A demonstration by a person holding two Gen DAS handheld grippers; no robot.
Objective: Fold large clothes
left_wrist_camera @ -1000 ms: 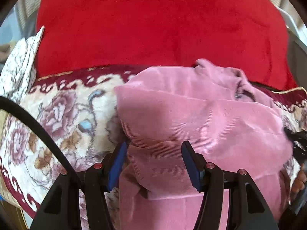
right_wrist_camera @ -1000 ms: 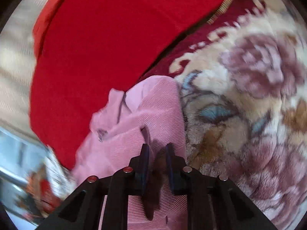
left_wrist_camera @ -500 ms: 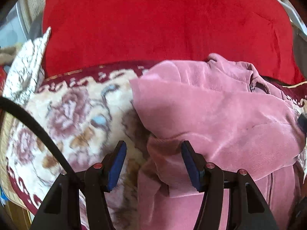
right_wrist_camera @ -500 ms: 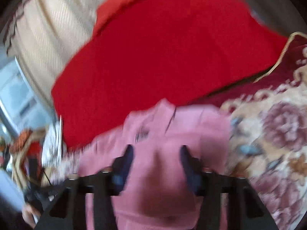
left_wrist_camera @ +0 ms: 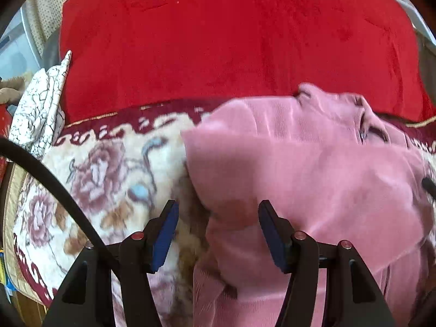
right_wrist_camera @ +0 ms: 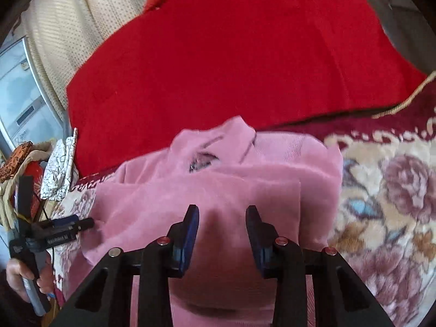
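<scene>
A pink ribbed jacket (left_wrist_camera: 313,174) with a zip collar lies partly folded on a floral blanket (left_wrist_camera: 103,179). My left gripper (left_wrist_camera: 218,218) hangs over the jacket's left edge, open. Cloth and blanket show between its blue pads (left_wrist_camera: 166,231), which touch neither. From the right wrist, the same jacket (right_wrist_camera: 218,185) fills the middle, collar toward the back. My right gripper (right_wrist_camera: 222,218) stands open just above the jacket's folded top layer, gripping nothing. At the far left of the right wrist view, a hand (right_wrist_camera: 19,275) holds the left gripper (right_wrist_camera: 68,227), whose tips sit at the garment's edge.
A large red plush blanket (left_wrist_camera: 231,41) rises behind the jacket. A white crackle-patterned cloth (left_wrist_camera: 41,109) lies at the left rear. A cream curtain (right_wrist_camera: 68,27) and a white appliance (right_wrist_camera: 19,100) stand further left. The floral blanket (right_wrist_camera: 395,204) stretches to the jacket's right.
The right gripper, earlier shut on a fold of the pink jacket, has opened, let it go, rolled upright and drawn back. The jacket's edge has shifted right between the left jaws.
</scene>
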